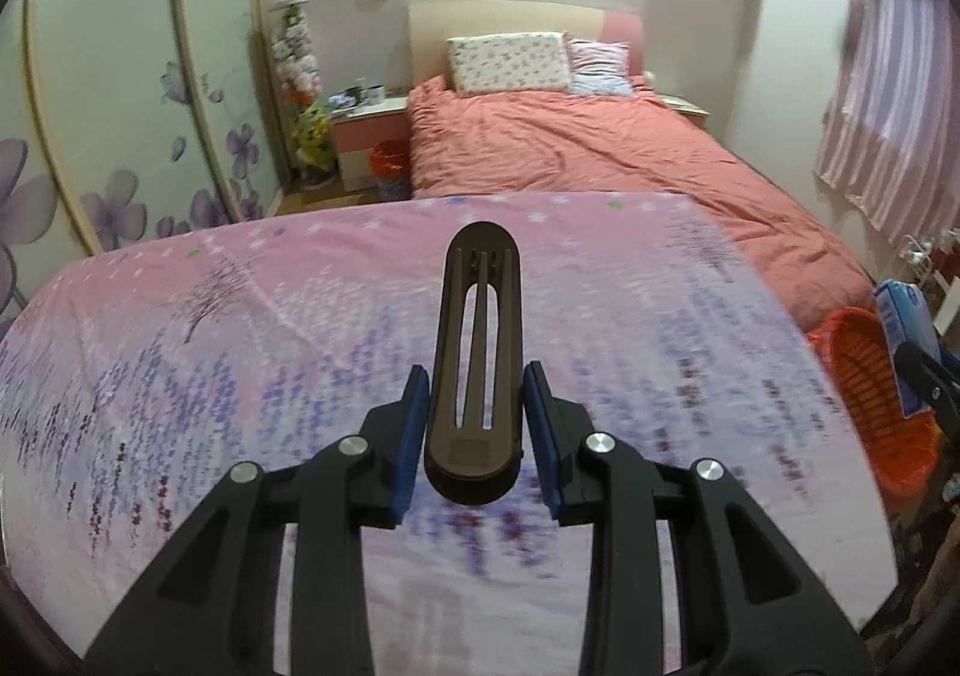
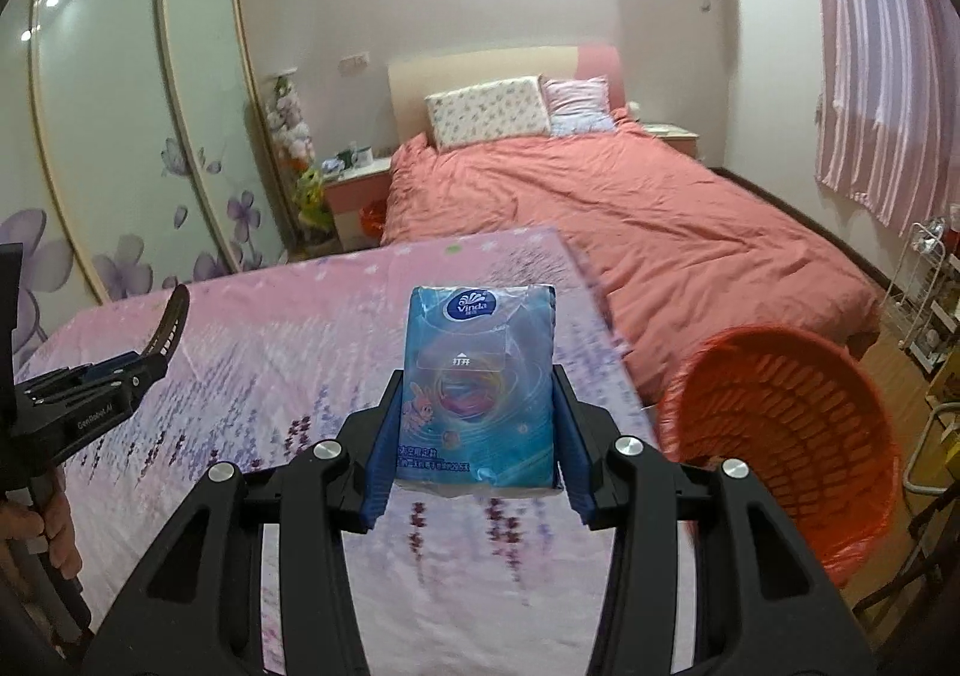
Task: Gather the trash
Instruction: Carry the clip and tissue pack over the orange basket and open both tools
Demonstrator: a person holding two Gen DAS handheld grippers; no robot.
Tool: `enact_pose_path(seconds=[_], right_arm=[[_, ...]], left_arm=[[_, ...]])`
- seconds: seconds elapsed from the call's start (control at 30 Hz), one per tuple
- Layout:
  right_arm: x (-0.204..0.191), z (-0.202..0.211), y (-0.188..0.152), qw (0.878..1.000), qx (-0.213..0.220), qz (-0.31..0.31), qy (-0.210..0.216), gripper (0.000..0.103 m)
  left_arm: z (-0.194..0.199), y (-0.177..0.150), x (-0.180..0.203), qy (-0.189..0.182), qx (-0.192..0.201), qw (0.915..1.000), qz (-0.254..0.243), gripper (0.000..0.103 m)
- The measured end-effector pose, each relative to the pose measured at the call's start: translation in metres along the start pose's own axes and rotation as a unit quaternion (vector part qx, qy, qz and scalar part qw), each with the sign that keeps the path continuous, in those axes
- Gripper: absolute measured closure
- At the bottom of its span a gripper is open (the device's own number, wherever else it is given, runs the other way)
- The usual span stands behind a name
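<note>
Left wrist cam: left gripper (image 1: pixel 477 424) clamps dark slotted plastic piece (image 1: pixel 477 358); right gripper (image 2: pixel 474 436) clamps blue tissue pack (image 2: pixel 480 382), both partly closed, above pink floral cloth (image 1: pixel 240 376).

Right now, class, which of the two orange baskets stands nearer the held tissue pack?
The large orange mesh basket right of the tissue pack, beside the flowered table; the other sits far off by the nightstand.

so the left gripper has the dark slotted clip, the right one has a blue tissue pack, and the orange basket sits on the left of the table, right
Not quite. The orange basket stands to the right of the table, as the right wrist view shows. The rest holds: the left gripper has the dark slotted clip, and the right gripper has the blue tissue pack.
</note>
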State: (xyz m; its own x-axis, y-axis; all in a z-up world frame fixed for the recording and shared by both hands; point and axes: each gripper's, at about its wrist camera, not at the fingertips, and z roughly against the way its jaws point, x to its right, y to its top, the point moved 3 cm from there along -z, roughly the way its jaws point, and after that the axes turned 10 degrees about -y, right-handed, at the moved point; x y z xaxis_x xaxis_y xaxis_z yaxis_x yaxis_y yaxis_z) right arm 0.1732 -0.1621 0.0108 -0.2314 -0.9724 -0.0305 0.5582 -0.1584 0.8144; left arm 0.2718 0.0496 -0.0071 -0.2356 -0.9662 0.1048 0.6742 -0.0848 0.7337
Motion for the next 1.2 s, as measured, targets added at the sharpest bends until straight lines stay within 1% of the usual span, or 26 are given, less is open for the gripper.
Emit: enact_pose_path(seconds=[0.27, 0.47, 0.6, 0.93, 1.13, 1.2], right_arm=[[0.049, 0.013, 0.003, 0.999, 0.018, -0.033, -0.029, 0.057], [0.083, 0.016, 0.002, 0.997, 0.028, -0.058, -0.050, 0.057], [0.105, 0.015, 0.001, 0.995, 0.032, -0.077, -0.063, 0.057], [0.156, -0.001, -0.002, 0.988, 0.029, -0.120, -0.097, 0.057], [0.183, -0.015, -0.005, 0.984, 0.017, -0.144, -0.103, 0.056], [0.193, -0.022, -0.006, 0.983, 0.009, -0.154, -0.100, 0.053]], left_arm=[[0.006, 0.011, 0.076, -0.050, 0.009, 0.9978, -0.042, 0.071], [0.005, 0.012, 0.134, -0.085, 0.009, 0.9938, -0.072, 0.071], [0.000, 0.011, 0.164, -0.106, 0.006, 0.9907, -0.086, 0.071], [-0.026, 0.002, 0.255, -0.170, -0.015, 0.9772, -0.125, 0.071], [-0.051, -0.007, 0.309, -0.211, -0.036, 0.9674, -0.135, 0.070], [-0.062, -0.008, 0.323, -0.220, -0.042, 0.9645, -0.141, 0.070]])
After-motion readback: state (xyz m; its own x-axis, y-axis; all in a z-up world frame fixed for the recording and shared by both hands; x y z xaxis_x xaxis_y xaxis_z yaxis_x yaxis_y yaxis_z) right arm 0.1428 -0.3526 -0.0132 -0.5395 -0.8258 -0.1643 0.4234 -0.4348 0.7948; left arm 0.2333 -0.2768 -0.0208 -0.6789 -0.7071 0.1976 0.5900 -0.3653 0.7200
